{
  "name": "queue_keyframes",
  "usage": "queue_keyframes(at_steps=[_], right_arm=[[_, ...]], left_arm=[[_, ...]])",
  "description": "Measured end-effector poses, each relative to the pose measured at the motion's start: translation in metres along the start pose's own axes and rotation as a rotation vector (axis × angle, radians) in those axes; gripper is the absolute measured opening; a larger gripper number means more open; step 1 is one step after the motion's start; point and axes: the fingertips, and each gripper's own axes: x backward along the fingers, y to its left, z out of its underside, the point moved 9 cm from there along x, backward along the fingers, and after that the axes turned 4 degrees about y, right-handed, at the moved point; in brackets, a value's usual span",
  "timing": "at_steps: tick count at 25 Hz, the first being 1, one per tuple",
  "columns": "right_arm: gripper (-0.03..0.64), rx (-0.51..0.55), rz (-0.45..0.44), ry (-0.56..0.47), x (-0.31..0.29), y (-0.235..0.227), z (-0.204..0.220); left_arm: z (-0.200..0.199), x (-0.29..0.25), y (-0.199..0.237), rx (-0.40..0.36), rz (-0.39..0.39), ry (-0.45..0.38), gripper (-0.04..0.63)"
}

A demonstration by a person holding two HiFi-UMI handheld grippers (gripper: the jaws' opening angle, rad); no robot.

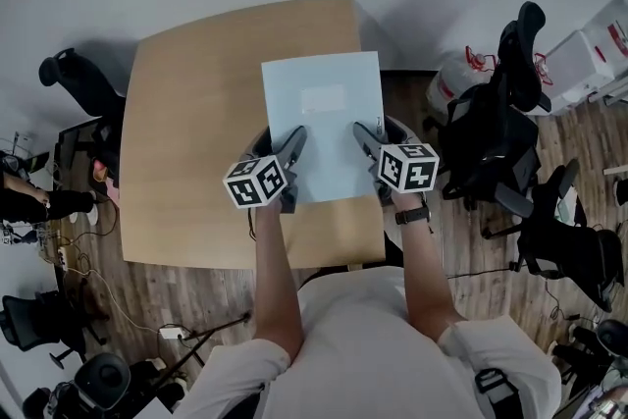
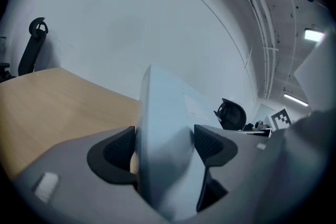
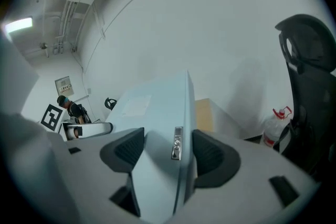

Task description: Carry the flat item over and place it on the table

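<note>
Overhead, a person is holding a pale blue, flat rectangular panel [image 1: 324,113] above the right half of a light wooden table [image 1: 196,113], gripping its near edge at two spots. The left gripper [image 1: 294,140] is pinching the near-left part of that edge, and the right gripper [image 1: 363,130] is pinching the near-right part; each carries a black-and-white marker cube [image 1: 257,182].

Only the head view is showing the panel's whole outline and the paler rectangular patch [image 1: 322,98] at its centre. It is not showing whether the panel is touching the tabletop.

The left gripper view is looking along the panel [image 2: 163,128] edge-on, with the left gripper [image 2: 163,147] pressing its dark pads against both faces and the wooden table [image 2: 52,97] lying below and to the left.

The right gripper view is showing the right gripper [image 3: 167,152] clamping the panel [image 3: 157,113] likewise, and it alone is revealing a small metal fitting [image 3: 177,143] on the panel's thin edge. It is also catching a black office chair [image 3: 310,86] and a clear plastic bottle with a red cap [image 3: 273,131] at right.
</note>
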Motion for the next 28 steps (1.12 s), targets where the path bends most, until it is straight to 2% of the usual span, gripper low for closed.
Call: queue_keyframes(at_steps=[10, 28], right_arm=[[0.301, -0.033, -0.051, 0.122, -0.073, -0.035, 0.003], [0.301, -0.142, -0.013, 0.320, -0.173, -0.083, 0.036]], left_arm=[[0.007, -0.049, 0.037, 0.051, -0.091, 0.059, 0.351], [0.032, -0.137, 0.108, 0.135, -0.120, 0.241, 0.350]])
